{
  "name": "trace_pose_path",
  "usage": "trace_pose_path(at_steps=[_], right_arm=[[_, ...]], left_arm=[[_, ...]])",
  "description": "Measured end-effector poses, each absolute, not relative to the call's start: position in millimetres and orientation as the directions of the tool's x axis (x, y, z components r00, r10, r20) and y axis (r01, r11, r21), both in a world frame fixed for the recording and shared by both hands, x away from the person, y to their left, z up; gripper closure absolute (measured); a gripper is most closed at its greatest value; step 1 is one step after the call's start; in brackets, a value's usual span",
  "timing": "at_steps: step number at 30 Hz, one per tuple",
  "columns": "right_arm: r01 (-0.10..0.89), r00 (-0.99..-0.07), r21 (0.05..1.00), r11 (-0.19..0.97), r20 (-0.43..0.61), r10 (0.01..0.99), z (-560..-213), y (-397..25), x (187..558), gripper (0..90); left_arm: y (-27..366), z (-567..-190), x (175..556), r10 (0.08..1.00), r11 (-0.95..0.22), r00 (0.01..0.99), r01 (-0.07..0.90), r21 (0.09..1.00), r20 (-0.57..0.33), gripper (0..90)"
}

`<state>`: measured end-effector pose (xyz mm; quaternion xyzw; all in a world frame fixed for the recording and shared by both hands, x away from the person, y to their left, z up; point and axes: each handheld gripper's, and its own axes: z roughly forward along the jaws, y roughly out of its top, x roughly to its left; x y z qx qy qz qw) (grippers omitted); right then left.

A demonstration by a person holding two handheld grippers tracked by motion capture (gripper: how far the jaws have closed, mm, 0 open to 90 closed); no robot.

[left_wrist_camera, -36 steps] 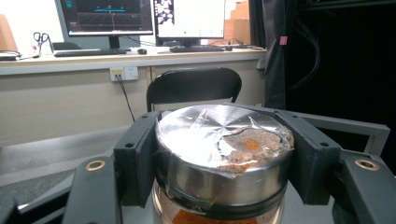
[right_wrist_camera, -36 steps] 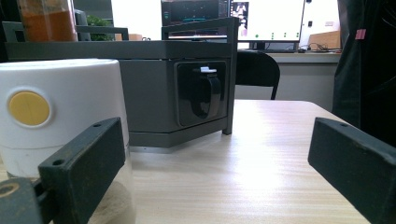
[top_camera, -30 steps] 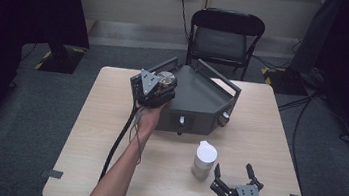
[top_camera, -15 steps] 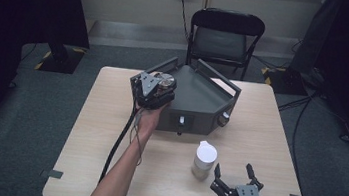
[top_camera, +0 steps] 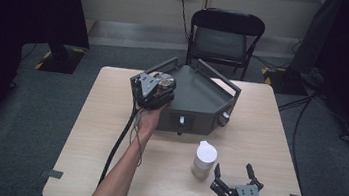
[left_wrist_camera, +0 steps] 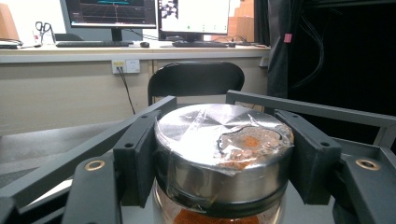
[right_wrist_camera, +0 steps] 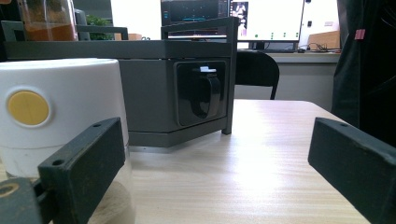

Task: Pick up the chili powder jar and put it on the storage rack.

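Spice jar is sitting clamped by its steel lid between the left gripper jaws, over the grey rack's left corner; right gripper is waiting wide open, holding nothing, beside the white-capped jar.

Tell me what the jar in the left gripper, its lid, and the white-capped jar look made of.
Jar: clear, likely glass; orange powder shows through the wall.
Lid: polished metal by its mirror sheen, under crinkled clear film.
White-capped jar: matte white cap, probably plastic, with a yellow dot; its lower body looks clear, glass or plastic.
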<state>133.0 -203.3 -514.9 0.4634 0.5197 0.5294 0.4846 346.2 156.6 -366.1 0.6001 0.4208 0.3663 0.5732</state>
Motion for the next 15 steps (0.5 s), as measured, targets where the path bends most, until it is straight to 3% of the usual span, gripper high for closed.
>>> trace_pose_path(at_steps=[7,15], right_arm=[[-0.032,-0.100,0.999,0.009,-0.012,0.995,-514.9,-203.2,132.9,2.7],[-0.031,-0.101,1.000,0.008,-0.011,0.995,-514.8,-203.3,132.9,2.7]], left_arm=[[158.7,-366.2,347.4,0.921,0.010,0.386,0.086,0.996,-0.042,34.4],[159.8,-361.8,348.9,0.915,0.042,0.396,0.080,0.996,-0.070,10.6]])
